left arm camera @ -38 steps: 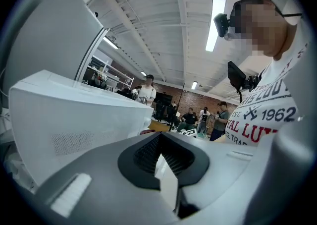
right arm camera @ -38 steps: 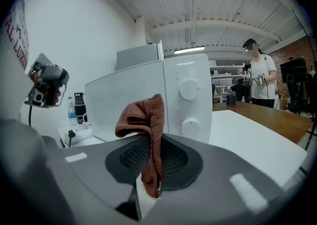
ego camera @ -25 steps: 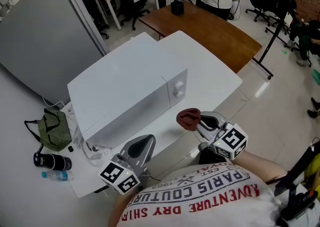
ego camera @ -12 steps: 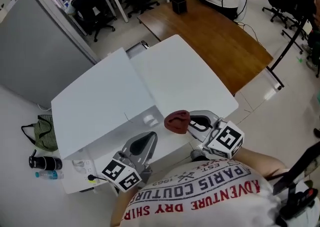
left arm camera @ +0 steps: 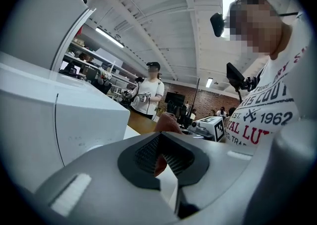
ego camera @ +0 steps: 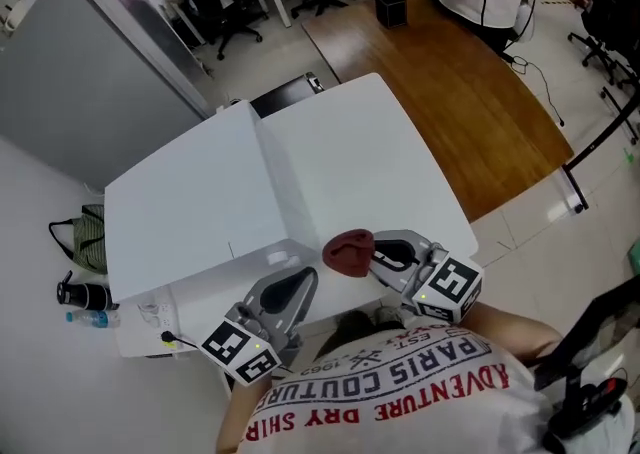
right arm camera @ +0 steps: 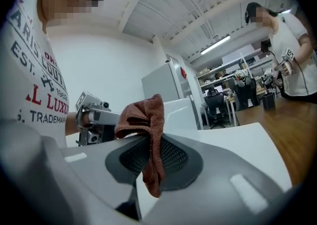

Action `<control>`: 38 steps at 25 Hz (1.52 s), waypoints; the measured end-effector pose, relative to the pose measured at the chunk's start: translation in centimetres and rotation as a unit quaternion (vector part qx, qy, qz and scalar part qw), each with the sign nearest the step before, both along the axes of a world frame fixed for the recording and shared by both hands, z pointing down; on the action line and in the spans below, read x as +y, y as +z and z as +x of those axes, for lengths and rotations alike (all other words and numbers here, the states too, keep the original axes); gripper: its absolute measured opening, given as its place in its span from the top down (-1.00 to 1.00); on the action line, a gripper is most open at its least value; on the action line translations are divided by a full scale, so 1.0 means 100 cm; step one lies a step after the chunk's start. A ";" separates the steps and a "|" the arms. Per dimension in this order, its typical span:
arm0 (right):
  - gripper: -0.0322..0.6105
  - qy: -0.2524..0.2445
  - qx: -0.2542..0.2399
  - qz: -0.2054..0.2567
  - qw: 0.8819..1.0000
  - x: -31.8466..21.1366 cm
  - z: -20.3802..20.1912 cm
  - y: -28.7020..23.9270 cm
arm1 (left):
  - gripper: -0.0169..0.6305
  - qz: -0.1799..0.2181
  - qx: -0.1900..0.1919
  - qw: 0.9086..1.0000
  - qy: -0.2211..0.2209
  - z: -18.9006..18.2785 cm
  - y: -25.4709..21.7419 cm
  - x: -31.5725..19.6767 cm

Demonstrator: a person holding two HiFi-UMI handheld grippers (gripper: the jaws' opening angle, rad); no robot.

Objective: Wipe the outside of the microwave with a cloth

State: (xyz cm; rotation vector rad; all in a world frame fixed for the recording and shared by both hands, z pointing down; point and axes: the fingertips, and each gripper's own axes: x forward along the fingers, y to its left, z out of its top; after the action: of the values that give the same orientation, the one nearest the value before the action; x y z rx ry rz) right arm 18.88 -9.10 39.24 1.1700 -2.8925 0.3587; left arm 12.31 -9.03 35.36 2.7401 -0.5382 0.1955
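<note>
My right hand-held gripper [ego camera: 375,254] is clamped on the rust-red cloth [ego camera: 348,252], low centre in the head view, near the front corner of the white microwave [ego camera: 190,212] on the desk [ego camera: 370,157]. The cloth looks soft, light and floppy. It is pinched at a bunched fold, so I judge the loose end will drape flat against the casing. My left hand-held gripper [ego camera: 298,282] has its jaws together on nothing.
</note>
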 end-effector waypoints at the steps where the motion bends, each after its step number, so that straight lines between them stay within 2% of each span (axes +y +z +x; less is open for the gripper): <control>1: 0.77 -0.005 -0.001 0.004 1.000 -0.005 -0.002 0.000 | 0.93 0.003 -0.001 1.000 0.000 -0.001 -0.002 -0.002; 9: 0.77 -0.054 0.010 0.014 0.998 -0.025 -0.033 0.003 | 0.93 -0.002 0.004 1.000 -0.020 -0.014 -0.004 -0.008; 17: 0.77 -0.062 0.029 0.035 0.997 -0.066 -0.050 0.002 | 0.93 0.017 0.006 0.999 -0.027 -0.033 -0.030 -0.011; 24: 0.76 -0.044 0.052 0.041 0.997 -0.129 -0.053 0.009 | 0.93 0.013 -0.004 0.999 -0.044 -0.053 -0.042 -0.018; 32: 0.77 -0.010 0.072 0.049 0.996 -0.205 -0.045 0.003 | 0.93 -0.002 0.008 0.998 -0.066 -0.079 -0.049 -0.034; 38: 0.78 0.013 0.087 0.055 0.995 -0.265 -0.040 0.003 | 0.93 0.003 -0.017 0.996 -0.092 -0.104 -0.045 -0.038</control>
State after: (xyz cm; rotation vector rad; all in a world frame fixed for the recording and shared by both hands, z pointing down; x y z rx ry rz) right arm 14.85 -35.61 39.52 1.1893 -2.7786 0.0926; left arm 1.91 -12.82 30.89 2.6768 -0.7980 0.1943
